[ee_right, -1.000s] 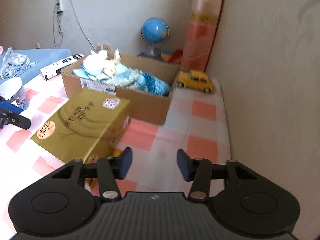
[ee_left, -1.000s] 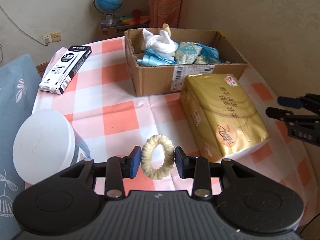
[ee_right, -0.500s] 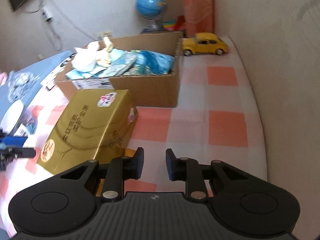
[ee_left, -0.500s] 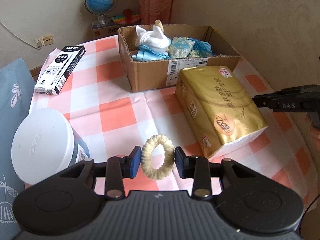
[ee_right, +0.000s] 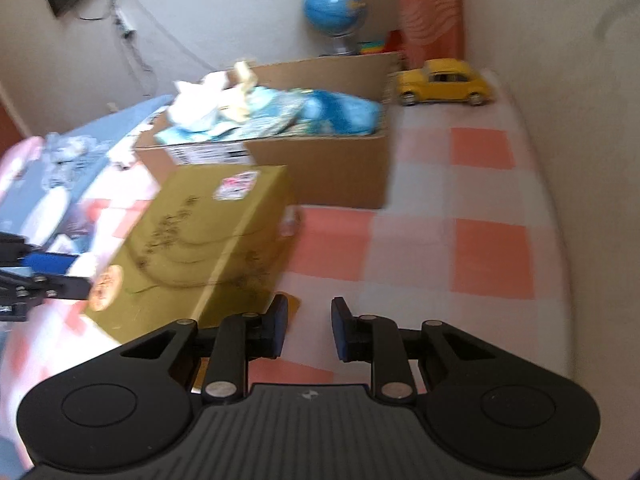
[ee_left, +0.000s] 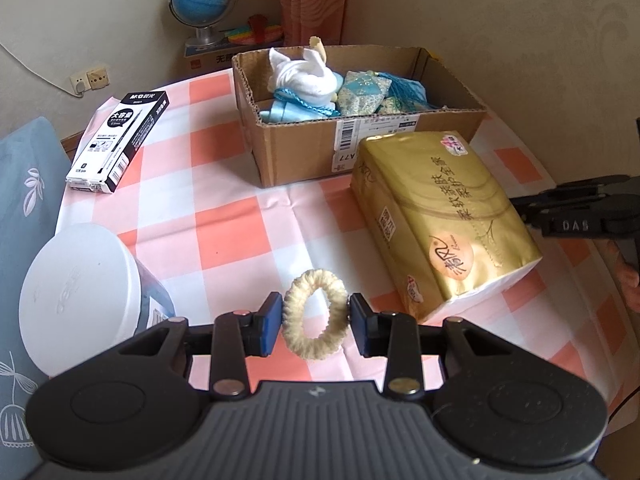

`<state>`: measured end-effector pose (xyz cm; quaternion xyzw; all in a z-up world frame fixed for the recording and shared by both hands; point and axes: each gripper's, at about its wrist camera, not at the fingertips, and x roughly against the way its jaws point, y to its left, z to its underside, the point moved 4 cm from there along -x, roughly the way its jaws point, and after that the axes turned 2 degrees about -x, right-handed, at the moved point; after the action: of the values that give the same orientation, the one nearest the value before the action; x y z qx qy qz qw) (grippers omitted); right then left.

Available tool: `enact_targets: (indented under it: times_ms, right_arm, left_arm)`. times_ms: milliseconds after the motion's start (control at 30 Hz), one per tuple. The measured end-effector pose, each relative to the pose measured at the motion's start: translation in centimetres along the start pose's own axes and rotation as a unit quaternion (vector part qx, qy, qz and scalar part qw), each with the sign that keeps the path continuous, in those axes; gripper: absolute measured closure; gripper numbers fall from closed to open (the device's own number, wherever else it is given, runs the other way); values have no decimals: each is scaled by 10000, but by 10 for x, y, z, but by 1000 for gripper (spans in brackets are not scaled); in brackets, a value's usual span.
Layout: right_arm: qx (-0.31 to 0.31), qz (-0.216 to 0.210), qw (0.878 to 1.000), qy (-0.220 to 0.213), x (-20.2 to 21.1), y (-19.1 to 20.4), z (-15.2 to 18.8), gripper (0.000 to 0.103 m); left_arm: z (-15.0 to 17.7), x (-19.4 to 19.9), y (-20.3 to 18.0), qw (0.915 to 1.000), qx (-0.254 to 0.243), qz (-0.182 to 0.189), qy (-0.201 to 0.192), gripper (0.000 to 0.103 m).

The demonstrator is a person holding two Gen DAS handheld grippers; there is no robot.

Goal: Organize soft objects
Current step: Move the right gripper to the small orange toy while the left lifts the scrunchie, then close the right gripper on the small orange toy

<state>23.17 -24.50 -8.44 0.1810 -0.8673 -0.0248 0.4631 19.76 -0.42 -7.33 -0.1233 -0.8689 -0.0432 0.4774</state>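
Observation:
My left gripper is shut on a cream woolly hair ring, held above the checked tablecloth. A cardboard box at the back holds white and blue soft cloth items. A gold tissue pack lies in front of the box, to the right of the ring. My right gripper is open and empty, just right of the gold pack; it also shows at the right edge of the left wrist view. The box also shows in the right wrist view.
A white round tub stands at the left. A black pen box lies at the back left. A yellow toy car sits behind the box by the wall. A globe stands beyond the table. A blue cushion borders the left.
My left gripper keeps the hair ring and has lifted slightly. My right gripper has swung left towards the gold pack; its jaws narrowed, then widened a little.

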Motion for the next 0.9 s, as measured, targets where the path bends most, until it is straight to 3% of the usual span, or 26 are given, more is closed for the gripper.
enact_targets:
  times_ms: [67, 267, 633, 733, 833, 900]
  right_arm:
    - [-42, 311, 9994, -135, 7, -5, -2, 75]
    - [-320, -109, 9990, -306, 18, -10, -1, 75]
    - [-73, -184, 9998, -48, -1, 6, 7, 75]
    - [-12, 39, 10000, -83, 0, 6, 6, 75]
    - [-165, 537, 9980, -276, 15, -5, 2, 75]
    - [-307, 456, 9979, -332, 23, -11, 2, 75]
  left_arm:
    - [0, 0, -1, 10000, -17, -5, 3, 68]
    - [-1, 1, -6, 10000, -72, 20, 0, 68]
    - [1, 2, -4, 10000, -53, -26, 13, 68]
    - [1, 2, -4, 10000, -47, -20, 20, 68]
    - [1, 2, -3, 10000, -52, -35, 18, 68]
    - [1, 2, -3, 10000, -63, -27, 12, 68]
